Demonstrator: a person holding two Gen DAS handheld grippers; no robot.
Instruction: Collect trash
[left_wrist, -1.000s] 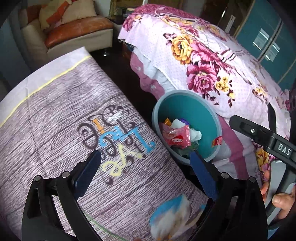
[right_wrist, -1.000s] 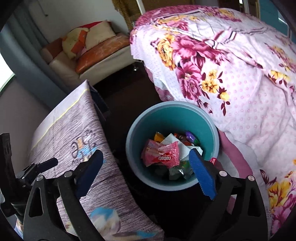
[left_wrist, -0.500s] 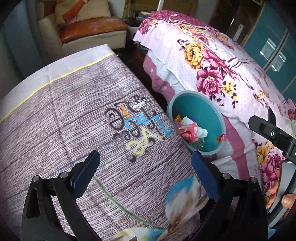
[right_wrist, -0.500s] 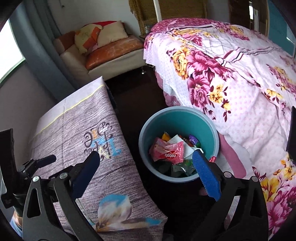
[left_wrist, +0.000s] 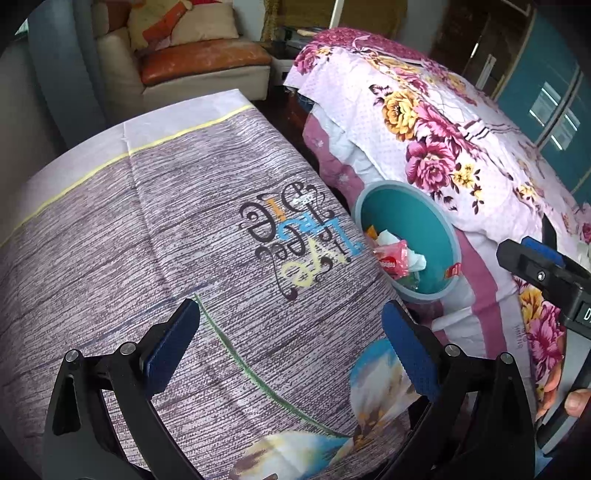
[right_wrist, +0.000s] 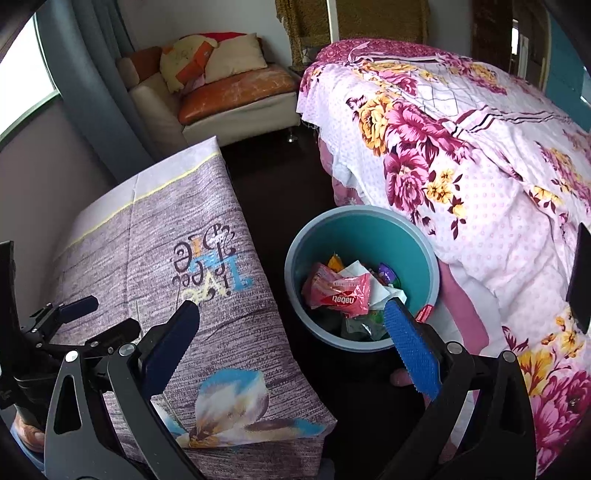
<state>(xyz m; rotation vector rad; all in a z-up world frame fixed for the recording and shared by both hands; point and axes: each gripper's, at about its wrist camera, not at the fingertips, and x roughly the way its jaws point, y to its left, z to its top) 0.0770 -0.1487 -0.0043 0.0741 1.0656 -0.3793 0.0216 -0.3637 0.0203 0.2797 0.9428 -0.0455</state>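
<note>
1. The left gripper (left_wrist: 291, 350) hangs over the table with its blue-padded jaws spread wide and nothing between them.
2. The right gripper (right_wrist: 291, 349) is likewise released, jaws wide apart and empty, above the gap between table and bin.
3. Under both lies a grey-purple tablecloth (left_wrist: 166, 229) with curly lettering and a flower print near its close edge; the cloth is bare of litter.
4. Just beside the table's right edge, on the dark floor, stands a teal bin (right_wrist: 364, 236), pressed against the hanging bedspread.
5. The trash is inside the bin: a pink snack wrapper (right_wrist: 341, 291) on top, white paper (right_wrist: 376, 291) beneath it, and other coloured scraps too small to tell apart.
6. Behind the bin spreads a bed (right_wrist: 461, 147) with a pink flowered cover.
7. Farthest back, a sofa (right_wrist: 236, 96) with an orange seat and cushions stands by the wall.
</note>
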